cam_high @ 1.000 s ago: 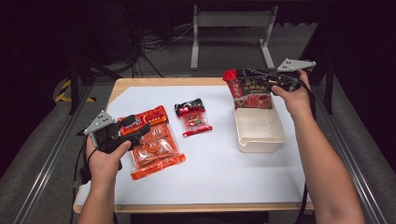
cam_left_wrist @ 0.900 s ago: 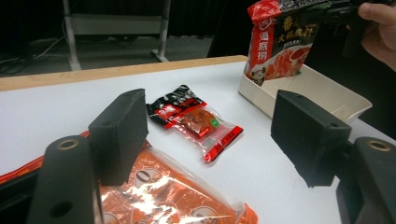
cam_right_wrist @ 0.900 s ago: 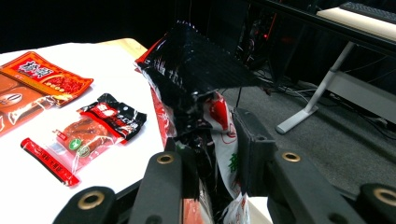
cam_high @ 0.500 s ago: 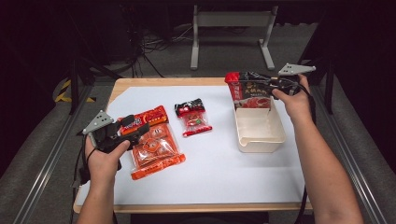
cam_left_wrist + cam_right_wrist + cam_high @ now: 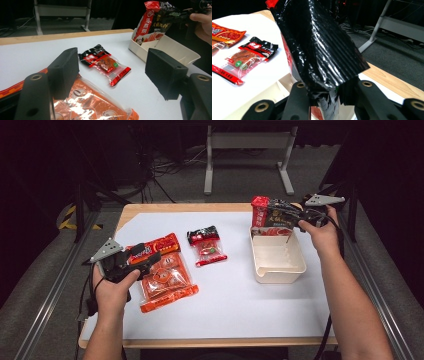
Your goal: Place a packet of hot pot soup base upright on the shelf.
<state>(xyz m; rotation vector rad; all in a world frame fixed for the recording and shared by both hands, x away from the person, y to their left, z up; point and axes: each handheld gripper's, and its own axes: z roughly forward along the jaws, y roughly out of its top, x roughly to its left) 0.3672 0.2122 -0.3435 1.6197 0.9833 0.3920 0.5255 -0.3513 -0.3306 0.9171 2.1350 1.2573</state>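
My right gripper (image 5: 289, 218) is shut on a black and red snack packet (image 5: 270, 216), which stands upright with its lower end dipping into the far end of a cream tub (image 5: 300, 266). In the right gripper view the jaws (image 5: 329, 96) pinch the packet's crinkled black edge (image 5: 319, 45). My left gripper (image 5: 151, 258) is open and hovers low over a large orange packet (image 5: 167, 281), with nothing between its jaws (image 5: 115, 70). A long red-orange bar packet (image 5: 152, 245) lies just beyond it.
A small black and red packet with a clear window (image 5: 206, 245) lies on the white sheet (image 5: 240, 305) between the hands. The tub holds nothing else that I can see. A grey frame (image 5: 247, 150) stands on the floor past the table's far edge.
My right hand has come down with the black and red packet, so its lower end now dips into the tub. The left hand and the other packets have stayed put.
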